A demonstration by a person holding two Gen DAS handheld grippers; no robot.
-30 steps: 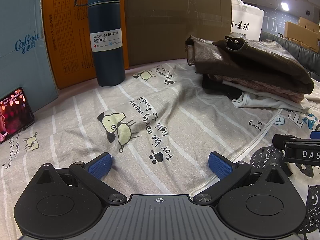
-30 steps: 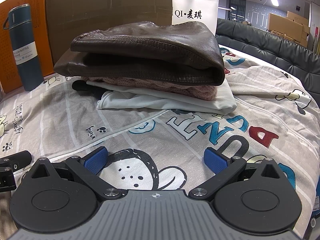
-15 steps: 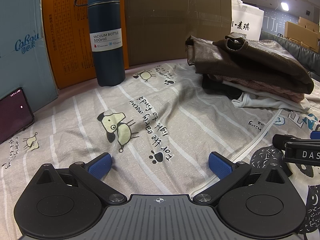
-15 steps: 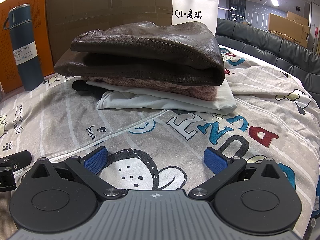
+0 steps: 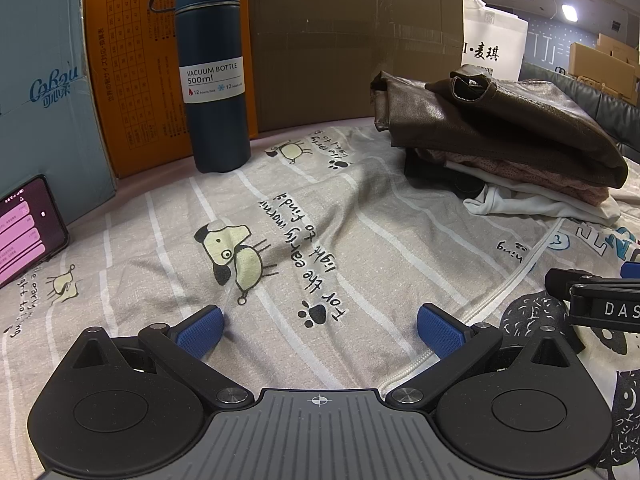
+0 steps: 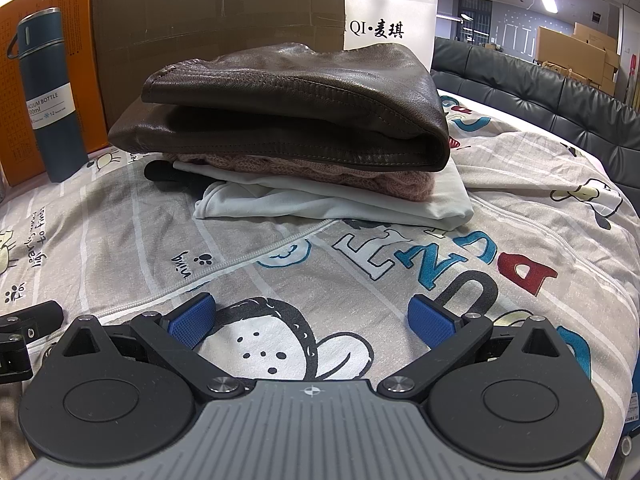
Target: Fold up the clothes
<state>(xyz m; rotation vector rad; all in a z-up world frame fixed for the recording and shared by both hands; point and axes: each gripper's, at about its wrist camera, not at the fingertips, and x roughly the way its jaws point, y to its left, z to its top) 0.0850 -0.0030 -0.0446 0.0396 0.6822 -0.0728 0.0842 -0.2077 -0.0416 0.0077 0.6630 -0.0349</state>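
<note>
A stack of folded clothes lies on the cartoon-print sheet [image 5: 360, 216]: a brown leather jacket [image 6: 288, 100] on top, a pink knit [image 6: 340, 170] under it, a white garment [image 6: 360, 204] and something black at the bottom. The stack shows at the right in the left wrist view [image 5: 500, 128]. My left gripper [image 5: 320, 330] is open and empty, low over the sheet. My right gripper [image 6: 312, 320] is open and empty, low over the sheet in front of the stack. The right gripper's side shows at the left wrist view's right edge [image 5: 592, 300].
A dark blue vacuum bottle [image 5: 212, 68] stands at the back by orange [image 5: 128, 60], brown [image 5: 352, 40] and pale blue [image 5: 36, 80] boxes. A lit phone [image 5: 24, 228] leans at the left. A white bag [image 6: 392, 20] and a black sofa [image 6: 540, 92] lie behind.
Neither gripper has moved. The phone screen went dark and now shows a pink display.
</note>
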